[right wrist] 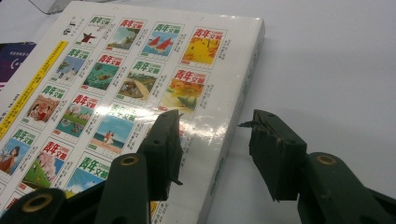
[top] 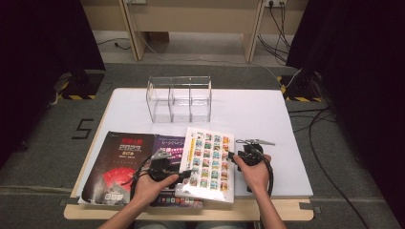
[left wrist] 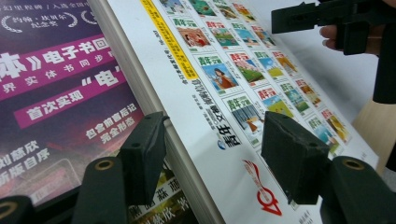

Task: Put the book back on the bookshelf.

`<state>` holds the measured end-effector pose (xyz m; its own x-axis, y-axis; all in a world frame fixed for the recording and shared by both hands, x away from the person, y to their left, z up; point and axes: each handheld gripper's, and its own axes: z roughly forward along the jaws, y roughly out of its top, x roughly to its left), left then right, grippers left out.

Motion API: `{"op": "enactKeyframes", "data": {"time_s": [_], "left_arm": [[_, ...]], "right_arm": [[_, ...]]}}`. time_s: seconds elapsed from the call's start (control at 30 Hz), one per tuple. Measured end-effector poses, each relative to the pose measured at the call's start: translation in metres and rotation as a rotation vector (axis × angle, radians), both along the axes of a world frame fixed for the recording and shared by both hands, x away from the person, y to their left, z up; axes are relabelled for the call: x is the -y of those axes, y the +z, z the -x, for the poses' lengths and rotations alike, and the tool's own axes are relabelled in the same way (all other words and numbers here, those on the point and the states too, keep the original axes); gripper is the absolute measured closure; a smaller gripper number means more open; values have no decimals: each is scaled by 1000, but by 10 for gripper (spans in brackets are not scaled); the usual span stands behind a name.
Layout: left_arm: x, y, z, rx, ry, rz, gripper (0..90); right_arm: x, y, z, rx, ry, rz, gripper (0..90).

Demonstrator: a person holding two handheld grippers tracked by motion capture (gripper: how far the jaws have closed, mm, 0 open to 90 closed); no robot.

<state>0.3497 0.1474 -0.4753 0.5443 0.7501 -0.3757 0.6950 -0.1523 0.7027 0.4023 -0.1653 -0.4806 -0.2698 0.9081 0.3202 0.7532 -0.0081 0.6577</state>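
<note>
White worktop [top: 267, 119], clear organizer [top: 179, 99] near far edge. White-covered book [top: 210, 164] lies at near edge, overlapping purple book [top: 168, 143]. Left tongs [left wrist: 212, 156] and right tongs [right wrist: 215, 154] both released, straddling opposite book edges. Best: clamp squarely, lift evenly.

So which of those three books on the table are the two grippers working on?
The white book with the grid of small colourful cover pictures, rightmost of the three. Both grippers straddle its edges, while the black one and the purple one lie flat to its left.
</note>
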Motion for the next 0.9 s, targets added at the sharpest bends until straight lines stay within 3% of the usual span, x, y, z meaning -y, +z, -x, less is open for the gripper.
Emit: {"op": "enactKeyframes", "data": {"time_s": [0.27, 0.37, 0.57, 0.8, 0.9], "left_arm": [[1, 0, 1, -3, 24, -23, 458], [0, 0, 4, 16, 23, -33, 508], [2, 1, 10, 26, 23, -44, 508], [8, 0, 19, 22, -3, -35, 509], [3, 1, 11, -13, -1, 5, 497]], "right_arm": [[-5, -4, -7, -48, 16, -65, 494], [-6, -3, -8, -48, 16, -55, 484], [-7, -3, -10, -52, 15, -50, 475], [-6, -4, -12, -47, 5, -47, 467], [-6, -4, -12, -46, 5, -47, 467]]}}
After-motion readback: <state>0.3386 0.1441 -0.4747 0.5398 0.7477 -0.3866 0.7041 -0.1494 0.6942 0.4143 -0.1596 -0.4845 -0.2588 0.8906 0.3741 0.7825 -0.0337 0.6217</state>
